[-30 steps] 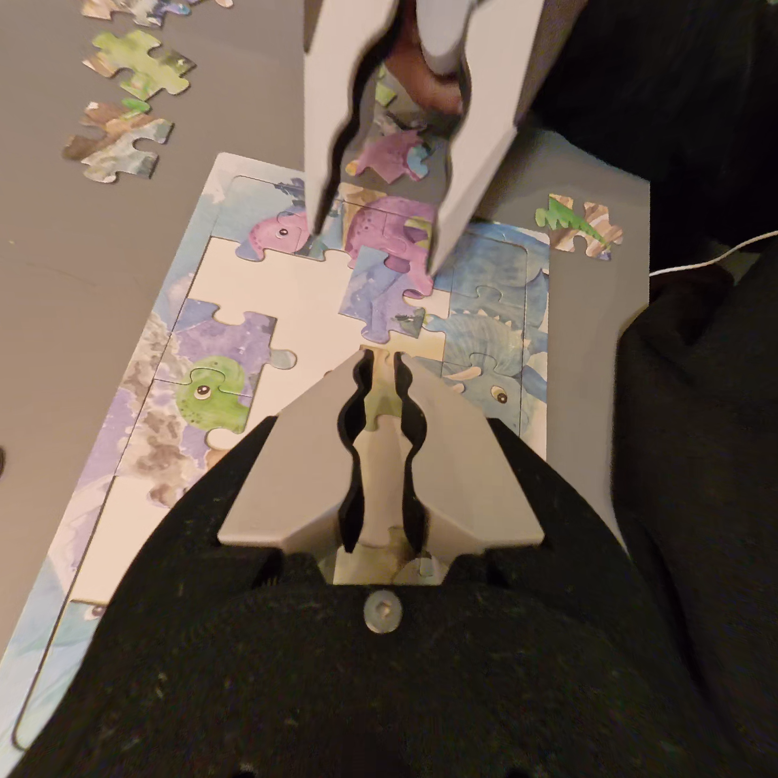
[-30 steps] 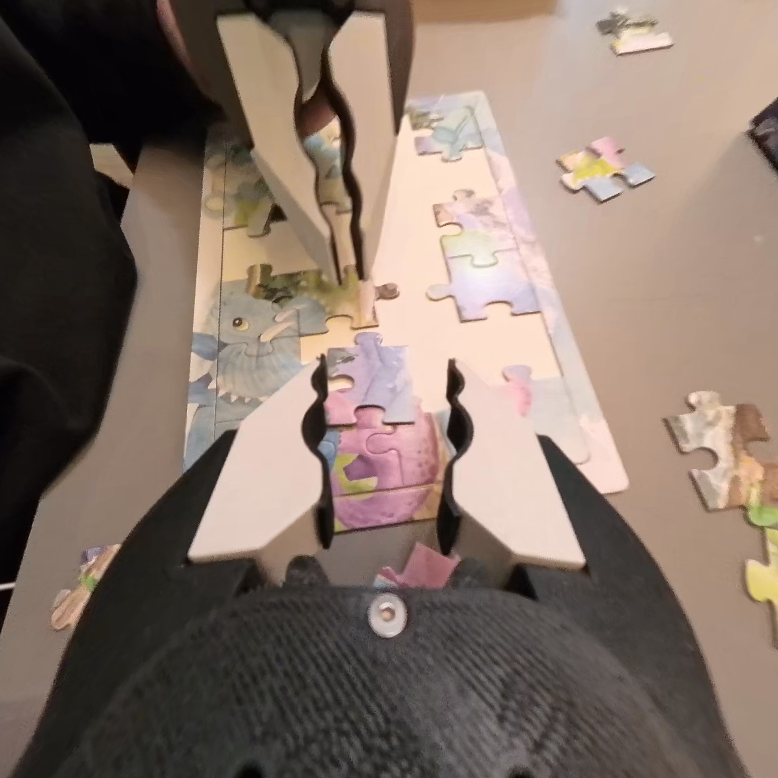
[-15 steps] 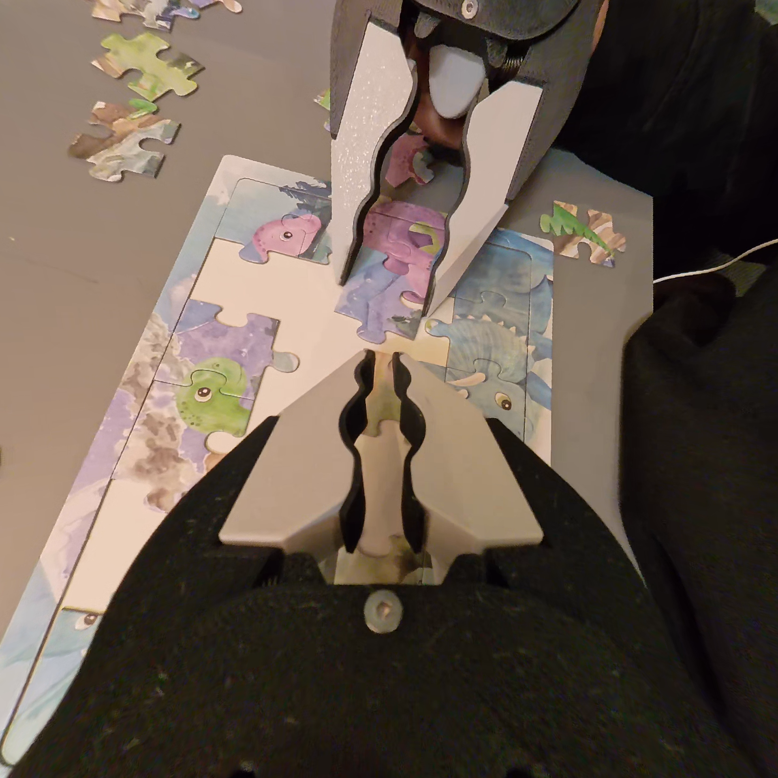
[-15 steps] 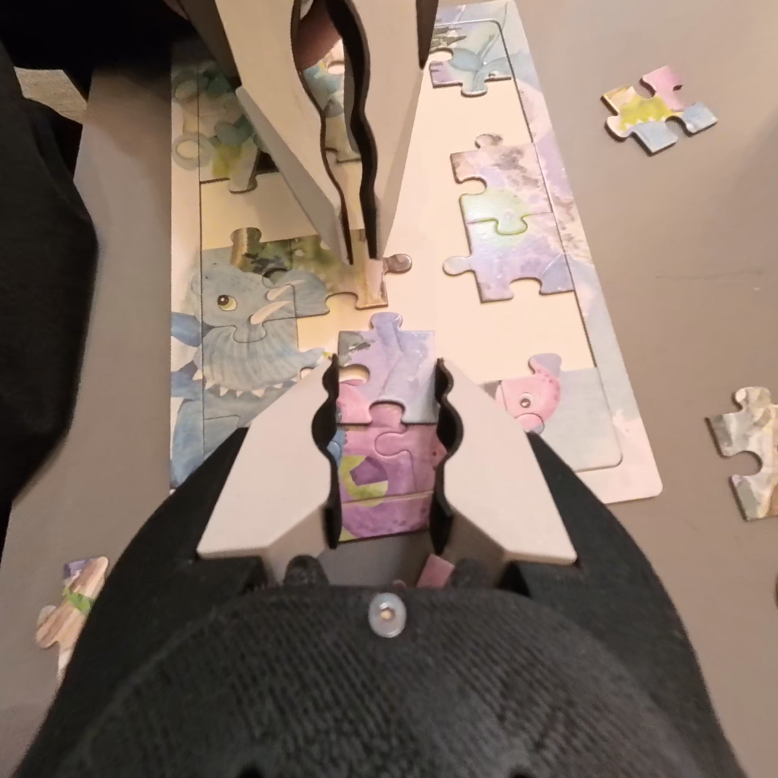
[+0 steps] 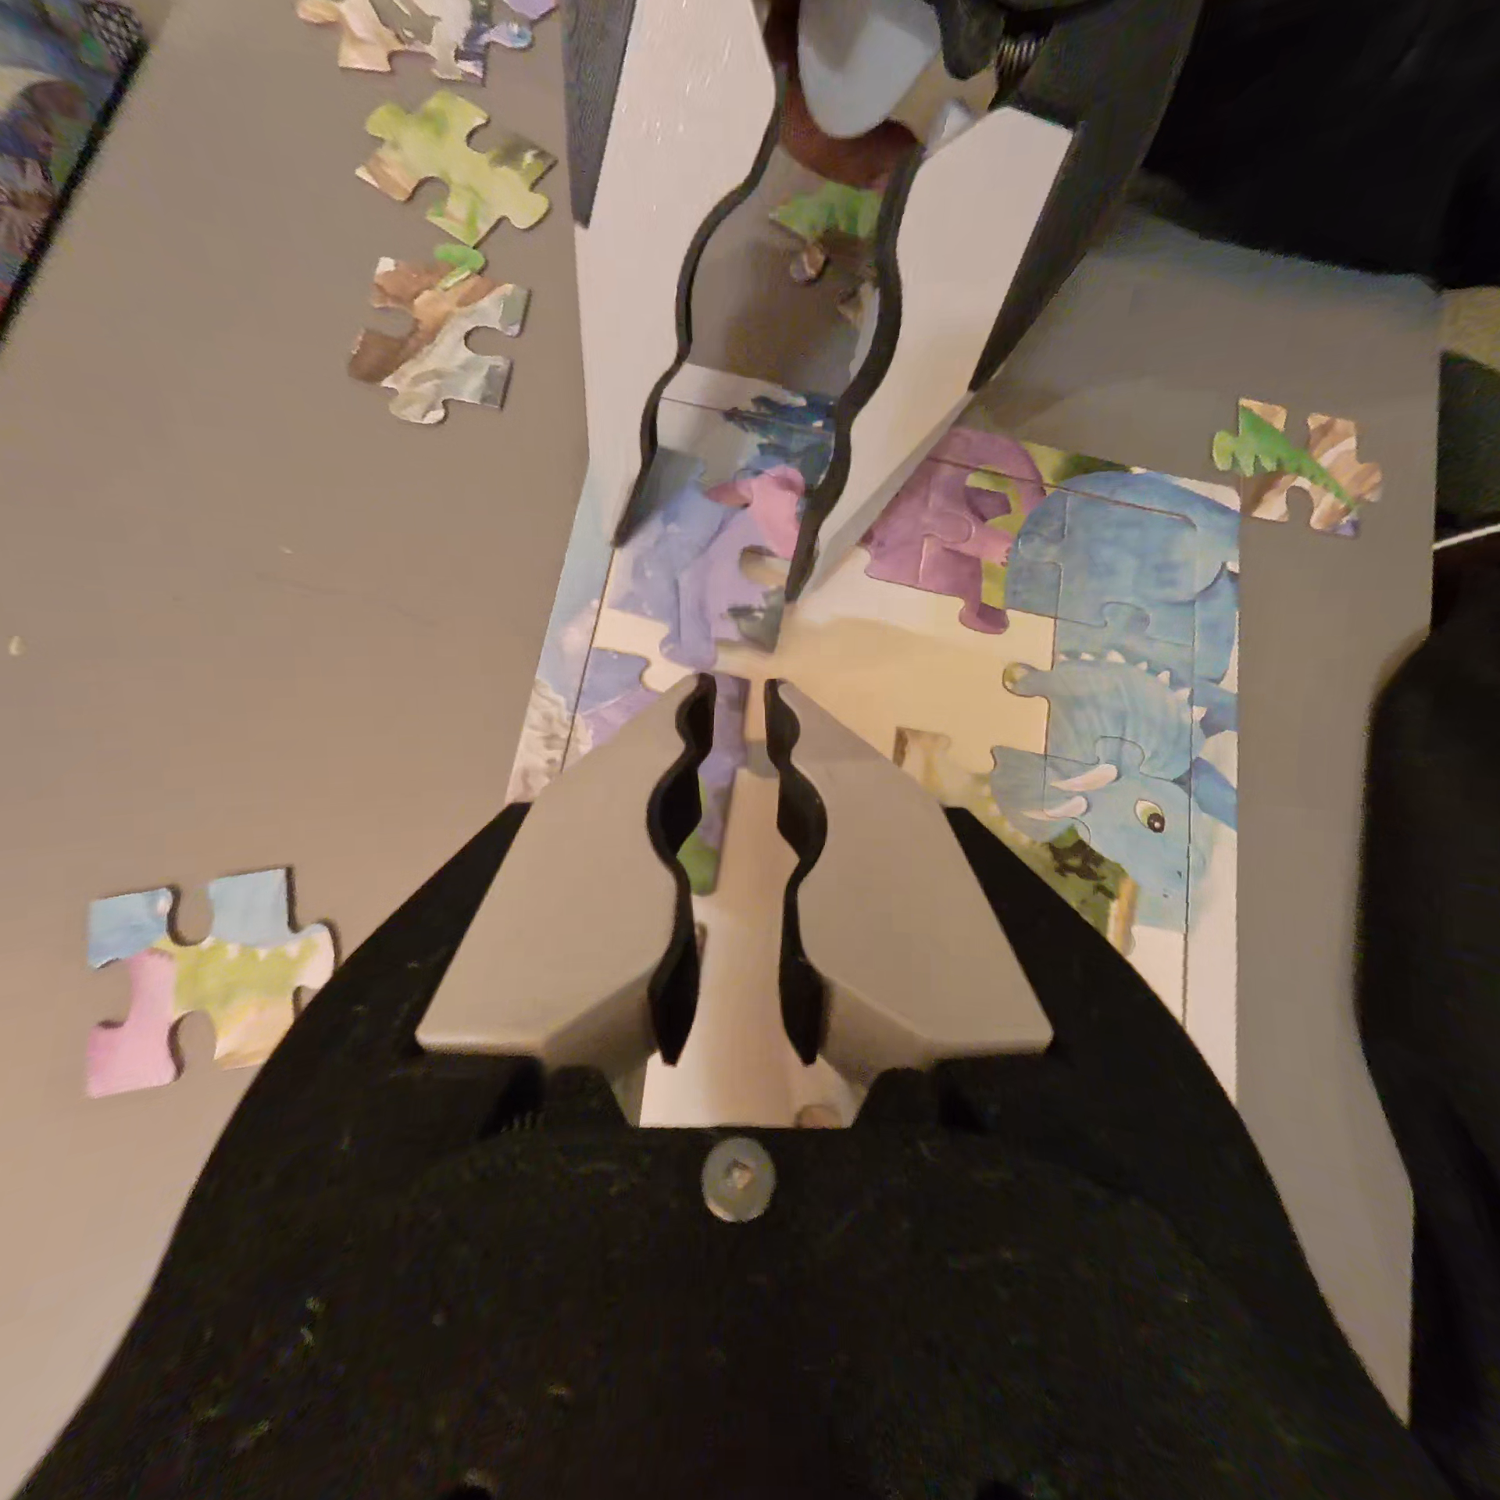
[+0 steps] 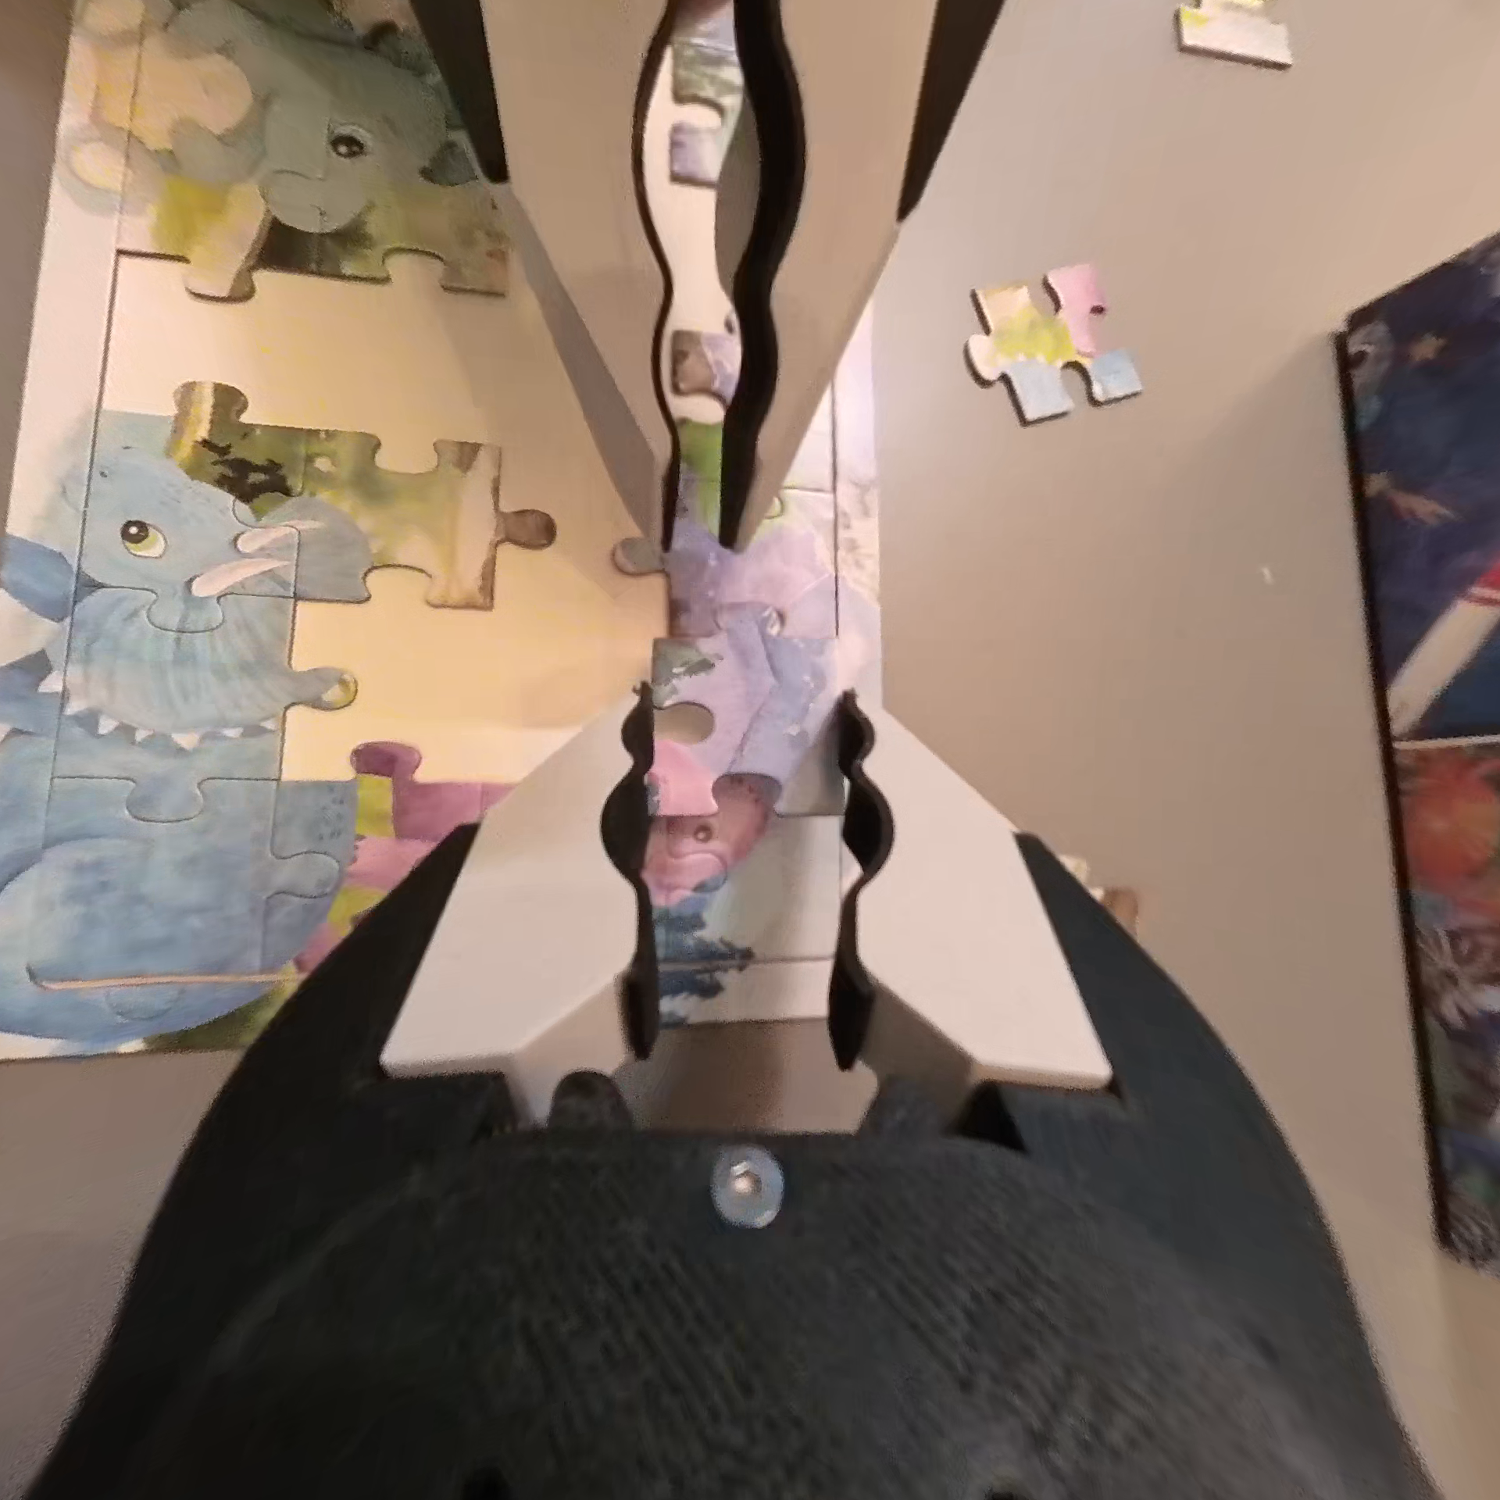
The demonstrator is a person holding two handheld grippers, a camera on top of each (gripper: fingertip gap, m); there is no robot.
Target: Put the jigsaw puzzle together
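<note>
Left claw (image 5: 740, 688), nearly closed with only a narrow slit between its fingers, grips nothing and hovers low over the puzzle tray (image 5: 893, 674), tips at the seam of a lavender piece set along the tray's border. Right claw (image 6: 743, 702), jaws moderately parted, straddles a loose purple piece (image 6: 734, 690) that lies tilted over a pink dinosaur piece (image 6: 694, 844) near the tray's corner; whether its fingers touch the purple piece cannot be told. The two claws point toward each other, tips close together above the same edge of the tray.

Assembled sections: a blue triceratops (image 5: 1112, 779) fills one side of the tray, adjoined by purple pieces (image 5: 941, 519) and a green-and-beige strip (image 6: 381, 503). Much of the cream tray floor remains uncovered.

Loose pieces on the grey counter (image 5: 243, 568): a green piece (image 5: 454, 162), a brown-and-grey piece (image 5: 438, 345), a pastel blue-pink-yellow piece (image 5: 195, 978), and a piece with a green leaf (image 5: 1299, 467) beside the tray's far corner. A dark illustrated box (image 6: 1428, 690) lies at the counter's edge in the right wrist view.
</note>
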